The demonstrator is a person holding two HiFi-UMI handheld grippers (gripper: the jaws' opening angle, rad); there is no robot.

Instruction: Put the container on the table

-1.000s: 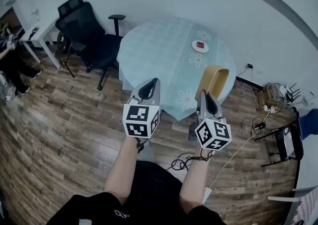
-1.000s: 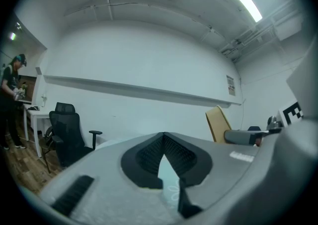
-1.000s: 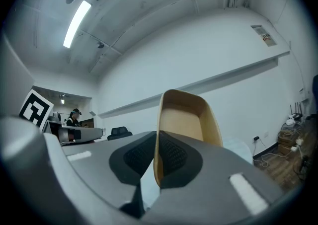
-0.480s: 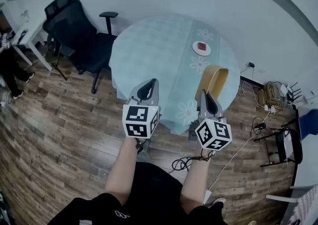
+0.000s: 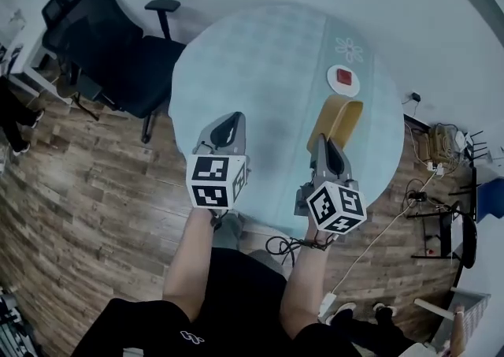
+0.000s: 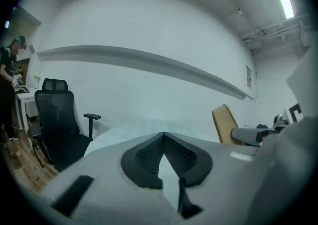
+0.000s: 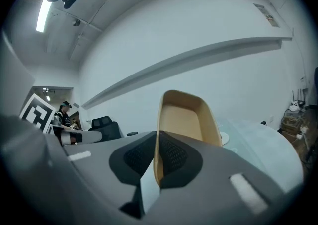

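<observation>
Over a round table [image 5: 260,64] draped in pale teal cloth printed with white daisies. Stands on a dark wood-plank floor [image 5: 79,190], with a plain white wall behind. Bears a small white plate [image 5: 343,76] with something red on it, near the far right edge. Just beside the table's left, a black office chair [image 5: 110,40] with armrests. On the floor at the right, a tangle of cables [image 5: 439,141]. Far left in the left gripper view, a person [image 6: 7,90] standing by a white desk.

Clamped in the right hand-held gripper [image 5: 327,150] by its near rim, the container [image 5: 340,120]: one jaw inside the wall, one outside. Looks light tan, oblong with rounded corners, shallow and smooth, empty inside. Hangs tipped up on end over the table's right side, near the plate but apart from it, hollow face toward the head camera. Cannot tell whether its lower end touches the cloth.

At the left hand-held gripper [image 5: 224,133], pads pressed together at the tips, nothing between them. Points over the table's near left part, apart from the container.
</observation>
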